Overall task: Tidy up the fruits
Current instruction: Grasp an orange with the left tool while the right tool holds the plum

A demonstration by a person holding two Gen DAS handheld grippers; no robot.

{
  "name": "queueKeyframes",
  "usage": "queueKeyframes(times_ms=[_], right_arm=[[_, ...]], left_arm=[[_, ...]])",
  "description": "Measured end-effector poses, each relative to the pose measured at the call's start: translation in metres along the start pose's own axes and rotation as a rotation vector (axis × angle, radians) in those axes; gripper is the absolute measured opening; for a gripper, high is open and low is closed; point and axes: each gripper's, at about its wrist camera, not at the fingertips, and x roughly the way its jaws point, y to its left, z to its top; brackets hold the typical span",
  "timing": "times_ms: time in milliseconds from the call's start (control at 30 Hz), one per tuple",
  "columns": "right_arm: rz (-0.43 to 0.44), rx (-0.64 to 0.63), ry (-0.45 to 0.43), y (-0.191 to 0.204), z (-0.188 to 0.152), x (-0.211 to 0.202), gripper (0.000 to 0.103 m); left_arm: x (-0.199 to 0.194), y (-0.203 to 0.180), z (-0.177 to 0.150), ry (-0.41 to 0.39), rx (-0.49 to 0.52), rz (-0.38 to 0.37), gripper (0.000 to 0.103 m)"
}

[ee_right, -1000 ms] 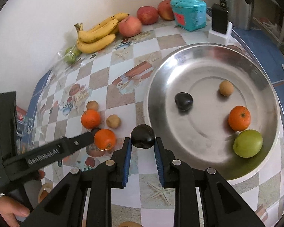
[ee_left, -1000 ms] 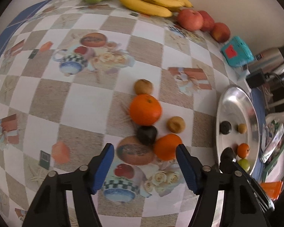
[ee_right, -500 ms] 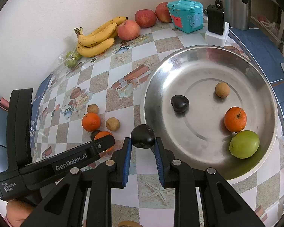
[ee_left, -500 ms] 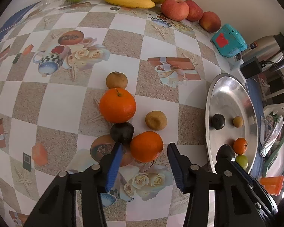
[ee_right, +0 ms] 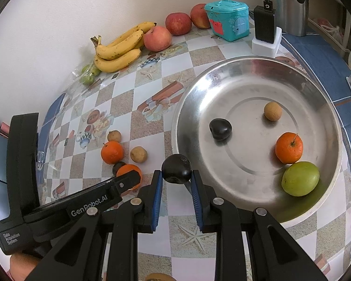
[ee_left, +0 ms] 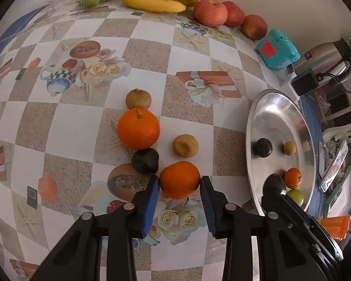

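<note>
The left gripper [ee_left: 179, 188] points steeply down at the table [ee_left: 70, 126]. Its blue fingers [ee_left: 151, 201] are closing around a small orange [ee_left: 179, 179], one on each side, right at the skin; whether they press yet is hard to tell. The orange is round, so it has no long side, and its stem end cannot be seen. A dark plum [ee_left: 145, 160] touches the orange at about 10 o'clock. A bigger orange [ee_left: 138, 128] sits past the plum at 12 o'clock, stem end up. A brown fruit [ee_left: 185, 146] lies near at 1 o'clock.

The right gripper [ee_right: 176, 182] has its fingers [ee_right: 157, 194] clamped on another dark plum [ee_right: 176, 171], held just beside the rim of the silver plate [ee_right: 189, 107], at the plate's 8 o'clock.

In the right view, white words on the left gripper read "GenRobot.AI" and "Data Acquisition System".

The yellow bananas [ee_right: 119, 49] lie flat by the wall, stems pointing to 9 o'clock.
</note>
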Motion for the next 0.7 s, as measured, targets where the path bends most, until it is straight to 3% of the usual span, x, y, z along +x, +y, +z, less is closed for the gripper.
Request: queueKeyframes(times_ms=[700], right_arm=[[0.007,0.010,-0.026,-0.007,0.002,-0.008,0.025]], left_arm=[[-0.040,-0.003,0.005,-0.156,-0.011,-0.016,0.038]])
